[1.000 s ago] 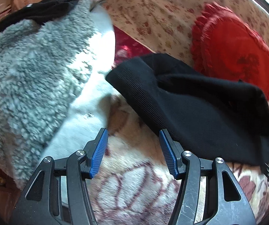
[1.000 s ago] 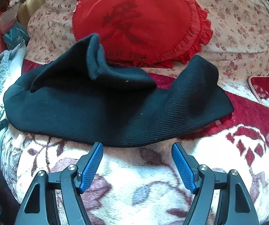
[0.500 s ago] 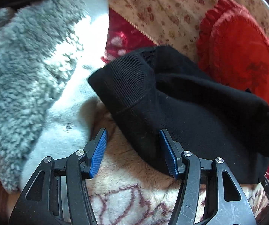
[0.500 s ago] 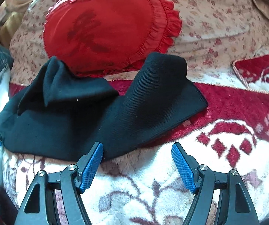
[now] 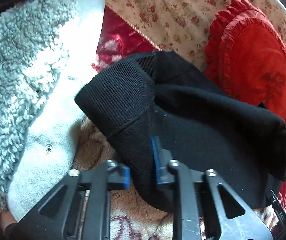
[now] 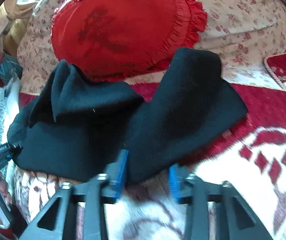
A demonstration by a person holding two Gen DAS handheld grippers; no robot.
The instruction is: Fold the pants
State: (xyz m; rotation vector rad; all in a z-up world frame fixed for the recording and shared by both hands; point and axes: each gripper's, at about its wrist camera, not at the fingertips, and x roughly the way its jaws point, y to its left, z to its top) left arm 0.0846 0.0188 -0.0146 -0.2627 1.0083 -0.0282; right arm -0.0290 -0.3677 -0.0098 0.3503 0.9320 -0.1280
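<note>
Black pants (image 5: 193, 124), crumpled and partly doubled over, lie across a plush blanket (image 6: 252, 160) patterned in red and cream, which covers a bed or couch; which of the two cannot be told. Left gripper (image 5: 141, 160): its blue-padded fingers (image 5: 155, 156) have just been closing and now pinch the near edge of the pants below the ribbed waistband (image 5: 119, 96). Right gripper (image 6: 147, 170): its fingers (image 6: 121, 172) have likewise just been closing, with a fold of the pants' near edge between them, gathered and pinched. Behind the pants a red ruffled cushion (image 6: 123, 26) leans on floral fabric (image 6: 242, 14). At the blanket's left edge lies a grey fleece garment (image 5: 19, 70), just beside the waistband.
</note>
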